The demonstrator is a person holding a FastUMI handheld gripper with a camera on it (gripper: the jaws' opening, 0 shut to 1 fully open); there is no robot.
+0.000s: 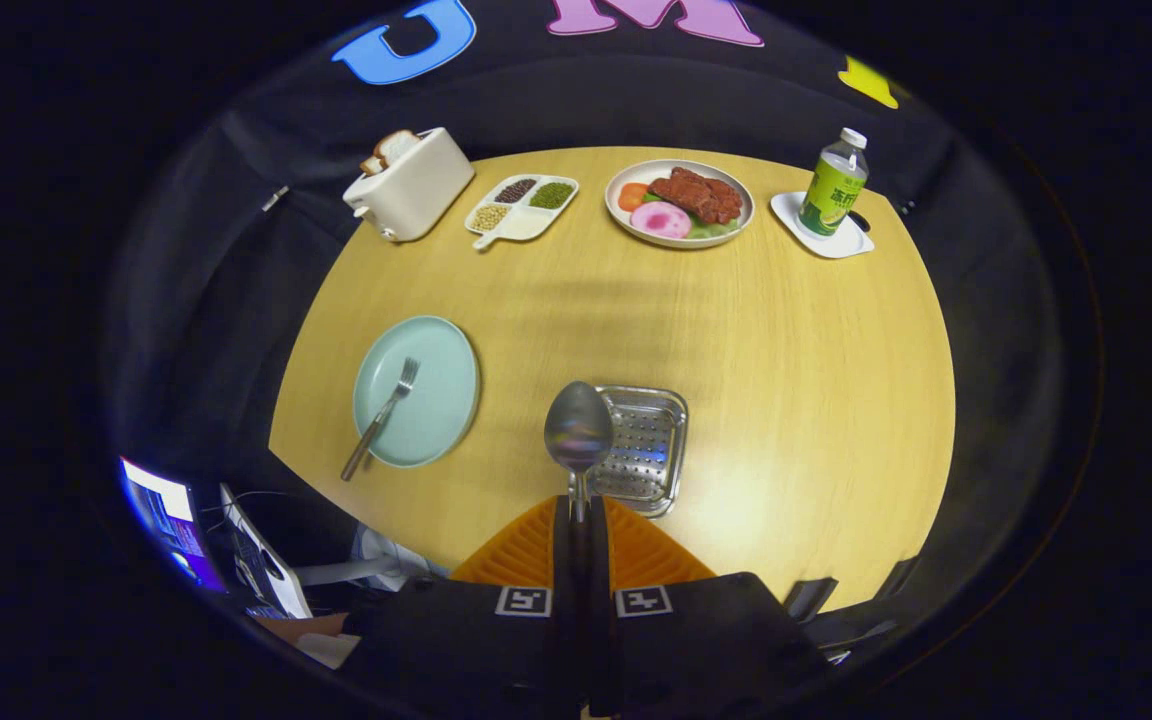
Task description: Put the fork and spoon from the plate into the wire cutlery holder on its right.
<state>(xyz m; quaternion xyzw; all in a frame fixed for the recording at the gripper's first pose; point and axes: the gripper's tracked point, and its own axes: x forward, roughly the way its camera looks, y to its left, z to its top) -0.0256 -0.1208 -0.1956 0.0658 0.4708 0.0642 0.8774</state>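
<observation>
Claw (581, 510) closed tight on the spoon (578, 428) handle, both fingers pressing it; the bowl sticks up ahead of the fingertips, over the near-left edge of the wire cutlery holder (648, 450); the fork (381, 417) lies on the pale green plate (441, 385), left of the holder, on the wooden worktop (786, 350).

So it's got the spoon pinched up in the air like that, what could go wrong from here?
1. The gripper holds the spoon only by its thin handle, bowl up above the cutlery holder; it might swivel or slip before release.
2. The spoon could land outside the holder, since its bowl hangs over the near rim.
3. The fork still lies on the plate, handle jutting past the rim; a clumsy grab might tip it onto the table.
</observation>
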